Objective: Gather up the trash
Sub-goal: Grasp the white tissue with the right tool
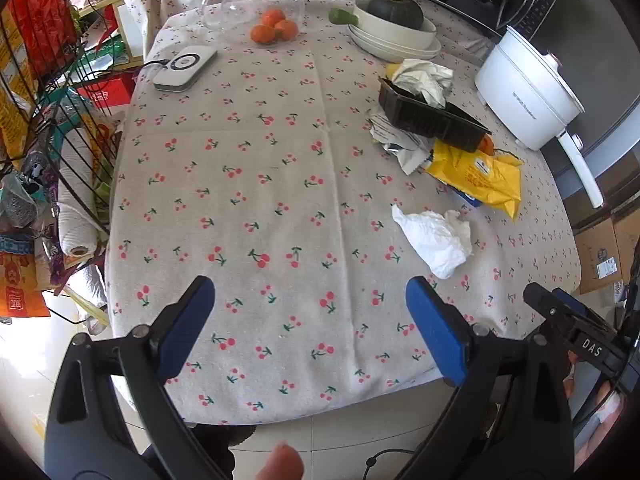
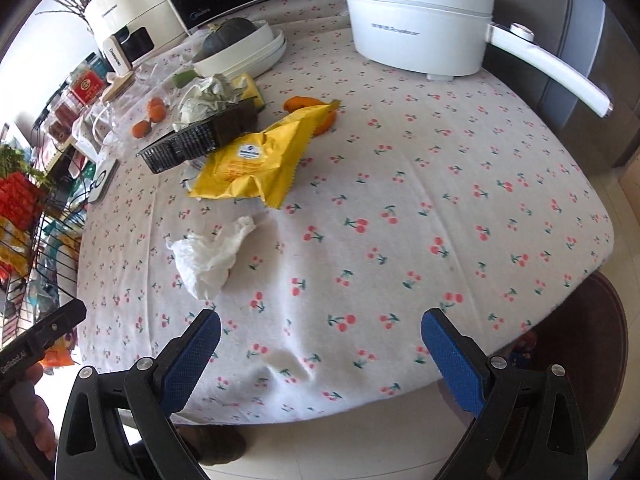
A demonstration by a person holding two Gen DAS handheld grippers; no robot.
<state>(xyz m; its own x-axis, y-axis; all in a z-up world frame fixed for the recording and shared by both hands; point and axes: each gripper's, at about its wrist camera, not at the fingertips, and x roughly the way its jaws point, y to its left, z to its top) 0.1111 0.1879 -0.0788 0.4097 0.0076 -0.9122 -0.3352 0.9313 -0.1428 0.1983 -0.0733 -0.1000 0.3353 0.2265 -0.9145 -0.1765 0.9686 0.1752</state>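
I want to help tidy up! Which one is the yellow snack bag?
Find the white electric pot on the cherry-print tablecloth. Just nearer lies the yellow snack bag, partly under a black plastic tray. It is bright, flat and crinkly; the nearby crumpled tissue is white.

A matt woven tablecloth (image 2: 400, 208) printed with cherries covered the table. At centre left of the right wrist view lay a soft crumpled paper tissue (image 2: 208, 256), a glossy yellow plastic wrapper (image 2: 256, 160) and a ribbed black plastic tray (image 2: 196, 140). At the top stood a smooth white plastic cooker (image 2: 416, 28). Both grippers' finger pads (image 1: 184, 328) looked textured blue.
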